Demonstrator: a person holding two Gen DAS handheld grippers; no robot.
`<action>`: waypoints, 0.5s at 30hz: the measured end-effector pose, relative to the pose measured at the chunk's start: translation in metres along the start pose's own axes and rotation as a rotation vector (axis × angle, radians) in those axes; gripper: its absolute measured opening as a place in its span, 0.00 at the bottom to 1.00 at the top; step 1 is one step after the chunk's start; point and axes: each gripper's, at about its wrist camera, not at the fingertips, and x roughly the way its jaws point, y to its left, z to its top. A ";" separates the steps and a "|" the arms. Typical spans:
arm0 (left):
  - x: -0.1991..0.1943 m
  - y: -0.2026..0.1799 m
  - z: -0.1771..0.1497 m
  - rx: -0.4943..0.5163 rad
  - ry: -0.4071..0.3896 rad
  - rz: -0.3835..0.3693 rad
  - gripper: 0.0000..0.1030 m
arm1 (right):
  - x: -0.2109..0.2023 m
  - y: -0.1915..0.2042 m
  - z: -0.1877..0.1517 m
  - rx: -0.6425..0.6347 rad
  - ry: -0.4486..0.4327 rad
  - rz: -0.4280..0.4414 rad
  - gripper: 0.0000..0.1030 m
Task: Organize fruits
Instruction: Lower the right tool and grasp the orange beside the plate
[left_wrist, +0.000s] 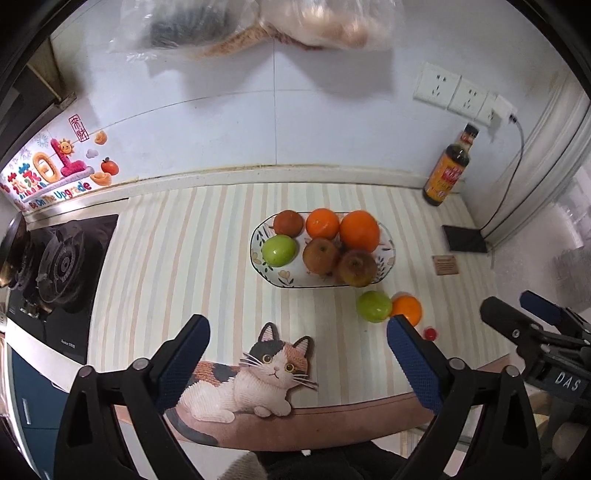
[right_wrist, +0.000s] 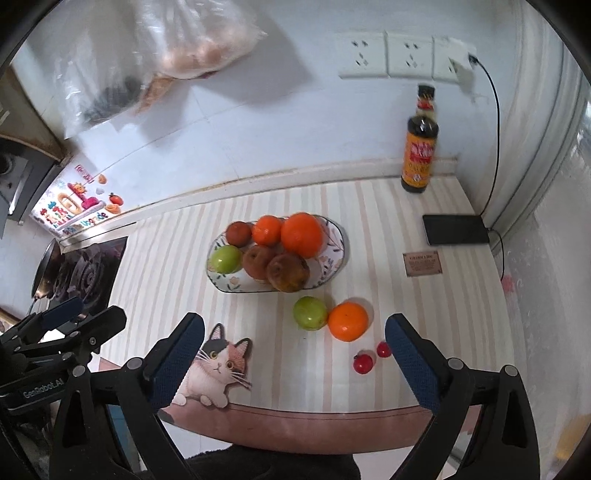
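A flowered oval plate (left_wrist: 387, 258) (right_wrist: 338, 254) on the striped counter holds several fruits: oranges, brown apples and a green apple (left_wrist: 279, 250) (right_wrist: 225, 259). In front of the plate a loose green apple (left_wrist: 373, 306) (right_wrist: 310, 312) touches a loose orange (left_wrist: 408, 308) (right_wrist: 348, 321). Two small red fruits (right_wrist: 363, 363) lie nearer the counter edge. My left gripper (left_wrist: 295, 328) hangs open and empty over the cat mat. My right gripper (right_wrist: 293, 326) is open and empty too, with the loose fruits between and beyond its fingers.
A cat-shaped mat (left_wrist: 255, 373) (right_wrist: 218, 369) lies at the front edge. A sauce bottle (left_wrist: 448, 168) (right_wrist: 419, 147) stands at the back right, beside a dark phone (right_wrist: 454, 229) on a cable. A gas stove (left_wrist: 55, 266) sits at the left. Plastic bags (right_wrist: 155, 48) hang overhead.
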 end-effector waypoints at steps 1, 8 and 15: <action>0.007 -0.004 0.000 0.009 0.005 0.014 0.96 | 0.005 -0.005 0.000 0.010 0.008 -0.002 0.97; 0.080 -0.040 0.002 0.065 0.119 0.034 0.96 | 0.088 -0.086 -0.010 0.186 0.161 0.002 0.97; 0.152 -0.071 -0.001 0.095 0.264 0.046 0.96 | 0.172 -0.137 -0.026 0.342 0.294 0.139 0.60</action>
